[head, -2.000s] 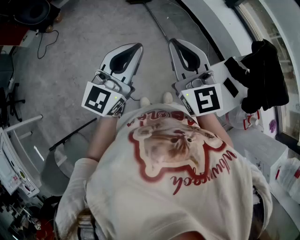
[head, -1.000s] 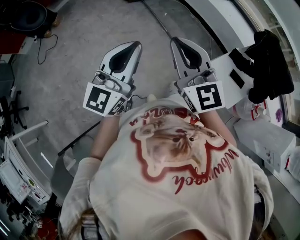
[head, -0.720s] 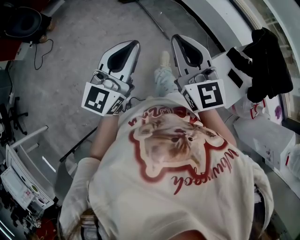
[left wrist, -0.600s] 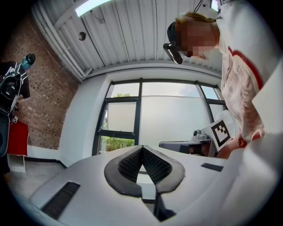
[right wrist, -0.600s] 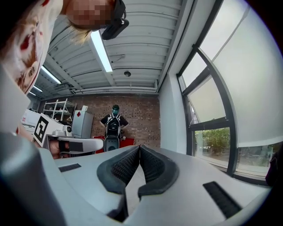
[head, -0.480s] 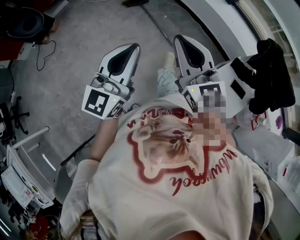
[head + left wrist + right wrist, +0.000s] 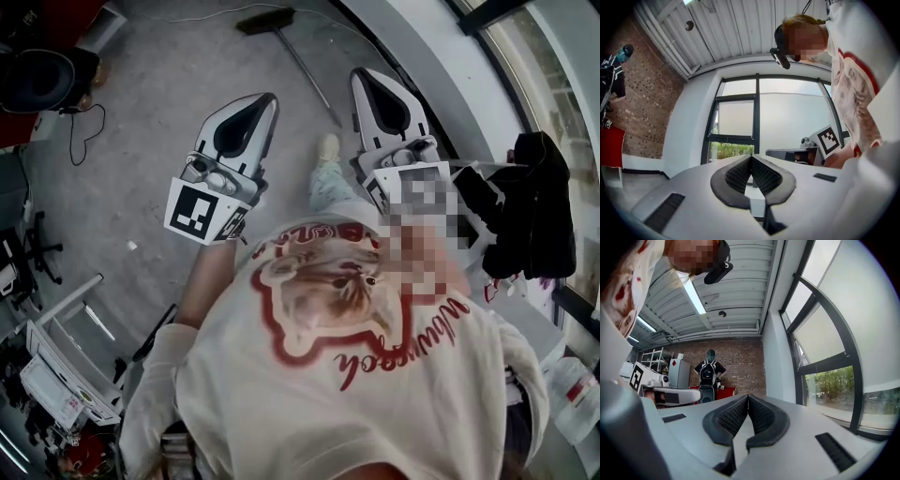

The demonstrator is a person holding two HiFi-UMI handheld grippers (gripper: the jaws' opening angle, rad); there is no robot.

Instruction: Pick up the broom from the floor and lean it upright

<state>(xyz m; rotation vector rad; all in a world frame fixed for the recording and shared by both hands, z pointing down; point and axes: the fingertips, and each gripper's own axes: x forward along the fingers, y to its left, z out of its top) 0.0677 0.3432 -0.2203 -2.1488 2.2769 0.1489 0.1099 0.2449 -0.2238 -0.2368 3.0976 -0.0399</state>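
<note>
The broom [image 7: 302, 66] lies flat on the grey floor at the top of the head view, its dark head [image 7: 265, 21] at the far end and its thin handle running down-right toward me. My left gripper [image 7: 271, 97] is held level above the floor, left of the handle, shut and empty. My right gripper [image 7: 360, 74] is shut and empty too, just right of the handle's near end. In the left gripper view the gripper [image 7: 751, 157] has its pads pressed together before a window. The right gripper view shows that gripper [image 7: 748, 395] the same, facing a brick wall.
My shoe [image 7: 327, 147] steps out between the grippers. A white curved wall base [image 7: 441, 84] runs along the right, with a black garment [image 7: 530, 206] on a white box. A cable [image 7: 84, 122] and dark equipment [image 7: 37, 80] lie at left. A person with a backpack [image 7: 710, 373] stands far off.
I have walked forward: the broom's head and more of its handle have come into view at the top. Both grippers moved along with me and stayed shut.
</note>
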